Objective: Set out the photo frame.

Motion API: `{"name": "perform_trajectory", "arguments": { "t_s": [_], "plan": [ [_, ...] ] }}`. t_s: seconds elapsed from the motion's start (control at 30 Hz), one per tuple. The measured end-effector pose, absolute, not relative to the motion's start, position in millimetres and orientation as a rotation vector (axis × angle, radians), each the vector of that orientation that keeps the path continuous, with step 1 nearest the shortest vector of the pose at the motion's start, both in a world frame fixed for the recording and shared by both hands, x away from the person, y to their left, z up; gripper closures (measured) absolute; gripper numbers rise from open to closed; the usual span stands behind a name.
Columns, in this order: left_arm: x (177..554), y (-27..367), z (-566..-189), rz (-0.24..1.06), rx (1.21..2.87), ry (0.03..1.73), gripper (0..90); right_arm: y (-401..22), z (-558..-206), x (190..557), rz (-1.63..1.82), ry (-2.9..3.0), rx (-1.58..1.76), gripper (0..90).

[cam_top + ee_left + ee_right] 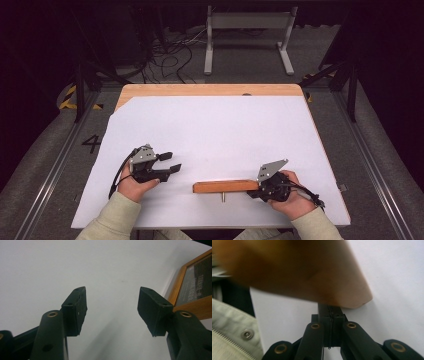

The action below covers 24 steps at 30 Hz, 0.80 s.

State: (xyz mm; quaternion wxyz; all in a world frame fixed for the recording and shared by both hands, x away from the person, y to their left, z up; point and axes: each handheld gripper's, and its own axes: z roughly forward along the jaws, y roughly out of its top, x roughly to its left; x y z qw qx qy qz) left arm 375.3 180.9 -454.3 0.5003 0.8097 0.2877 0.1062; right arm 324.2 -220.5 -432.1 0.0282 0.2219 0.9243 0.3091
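Near the front edge of the table (pixel 210 125), the right gripper (pixel 256 191) is lying low and pointing left, its fingers (pixel 329 322) pressing together against the end of the wooden block (pixel 226 186). Well apart, the left gripper (pixel 172 162) is resting with fingers (pixel 75 310) spread, grasping nothing.

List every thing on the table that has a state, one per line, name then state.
wooden block: lying flat on the white sheet, long side crosswise, a small metal pin sticking out of its near side.
left gripper: open, nothing between its jaws, off to the left of the block.
right gripper: jaws shut together, at the block's right end.
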Motion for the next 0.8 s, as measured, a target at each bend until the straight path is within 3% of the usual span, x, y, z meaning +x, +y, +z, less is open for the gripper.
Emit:
{"name": "perform_trajectory", "arguments": {
  "t_s": [0.8],
  "plan": [
    [363.6, 200.9, -456.9, 0.308, 1.960, 0.758, 35.0, -212.8, -430.0, 390.4, 1.078, 2.731, 0.836, 90.0]
  ]
}}
